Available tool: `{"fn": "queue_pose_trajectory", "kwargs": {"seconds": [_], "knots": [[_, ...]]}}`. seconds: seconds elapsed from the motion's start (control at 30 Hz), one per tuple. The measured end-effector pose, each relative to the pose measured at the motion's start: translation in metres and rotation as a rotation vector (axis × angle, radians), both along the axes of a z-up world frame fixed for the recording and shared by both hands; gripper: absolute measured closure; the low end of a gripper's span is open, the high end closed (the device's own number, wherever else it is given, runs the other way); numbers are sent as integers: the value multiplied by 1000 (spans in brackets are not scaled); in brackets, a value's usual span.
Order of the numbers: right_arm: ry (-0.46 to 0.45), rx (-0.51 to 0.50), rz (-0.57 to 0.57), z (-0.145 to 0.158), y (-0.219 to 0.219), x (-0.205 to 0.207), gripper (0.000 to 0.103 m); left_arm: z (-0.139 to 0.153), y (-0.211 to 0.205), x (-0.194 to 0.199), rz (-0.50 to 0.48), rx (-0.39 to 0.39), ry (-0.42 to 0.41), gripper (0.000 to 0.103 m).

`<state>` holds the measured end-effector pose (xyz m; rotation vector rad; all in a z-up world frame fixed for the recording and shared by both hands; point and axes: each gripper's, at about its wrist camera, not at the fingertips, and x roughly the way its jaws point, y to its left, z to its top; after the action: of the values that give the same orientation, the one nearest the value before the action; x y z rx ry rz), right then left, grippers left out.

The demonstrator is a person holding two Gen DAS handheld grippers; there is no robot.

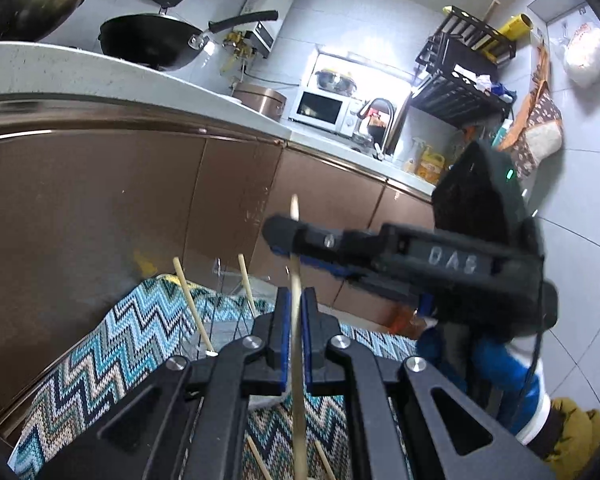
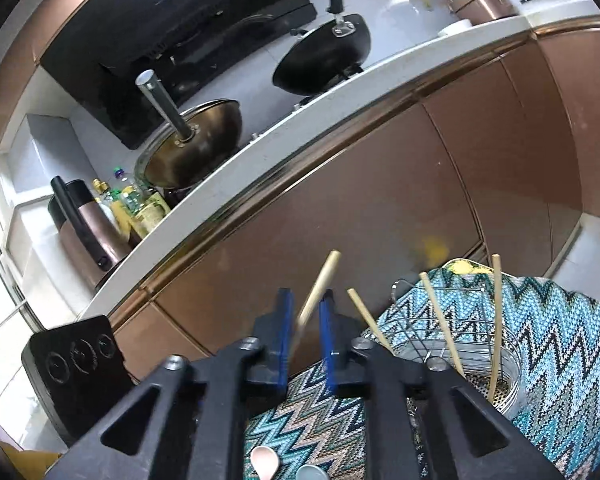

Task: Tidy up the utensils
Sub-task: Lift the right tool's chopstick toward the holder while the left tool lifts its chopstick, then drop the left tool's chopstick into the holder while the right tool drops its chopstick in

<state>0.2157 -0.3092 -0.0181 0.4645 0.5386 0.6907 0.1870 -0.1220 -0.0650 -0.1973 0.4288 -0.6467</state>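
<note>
- Holding one bamboo chopstick (image 1: 298,344) upright between us, the left gripper (image 1: 294,312) is clenched on its shaft, blue pads pressed to either side.
- Crossing in from three o'clock in the left view, the right gripper (image 1: 276,234) meets the same chopstick near its upper tip.
- From the right wrist we see the right gripper (image 2: 306,312) with that stick leaning toward one o'clock between its blue pads; its jaws are nearly together, though whether the pads press on the stick we cannot tell.
- At four o'clock stands a wire utensil basket (image 2: 508,364) holding three more chopsticks (image 2: 496,320), tilted, tips up.
- Under everything lies a zigzag-patterned cloth (image 2: 572,344) covering the tabletop.
- At six o'clock a pink spoon (image 2: 264,462) and a pale blue spoon (image 2: 312,473) rest on the cloth.
- Behind, brown cabinet doors (image 2: 360,200) close off twelve o'clock.
</note>
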Motion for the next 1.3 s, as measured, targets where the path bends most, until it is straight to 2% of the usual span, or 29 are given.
{"fn": "queue_pose_trajectory", "kwargs": {"seconds": [0.13,0.27,0.37,0.53,0.6,0.7,0.83,1.03,1.07,1.13,1.2,1.3], "knots": [[-57,-84,-27,19,12,-12,98,-3,16,-4,6,-38,55,96],[-117,-72,-105,40,3,-18,98,-4,44,-8,49,-84,93,87],[-194,-78,-170,57,-2,-24,98,-8,59,-9,78,-91,116,83],[-330,-178,-296,78,8,-29,98,-21,73,-14,114,-72,154,83],[-369,-228,-331,76,16,-25,98,-26,78,-16,130,-68,170,83],[-366,-263,-347,64,24,-11,98,-32,89,-20,159,-71,182,83],[-368,-358,-375,35,40,-1,98,-38,105,-24,197,-70,196,83],[-340,-456,-364,-1,53,-4,97,-38,123,-30,237,-80,208,83],[-334,-463,-363,-3,53,-6,96,-38,125,-32,239,-80,208,83],[-325,-475,-362,-4,53,-12,80,-34,128,-36,242,-77,209,83],[-333,-475,-365,2,52,-23,75,-29,132,-42,244,-66,208,79],[-350,-483,-371,16,49,-44,73,-19,137,-53,237,-49,204,70]]}}
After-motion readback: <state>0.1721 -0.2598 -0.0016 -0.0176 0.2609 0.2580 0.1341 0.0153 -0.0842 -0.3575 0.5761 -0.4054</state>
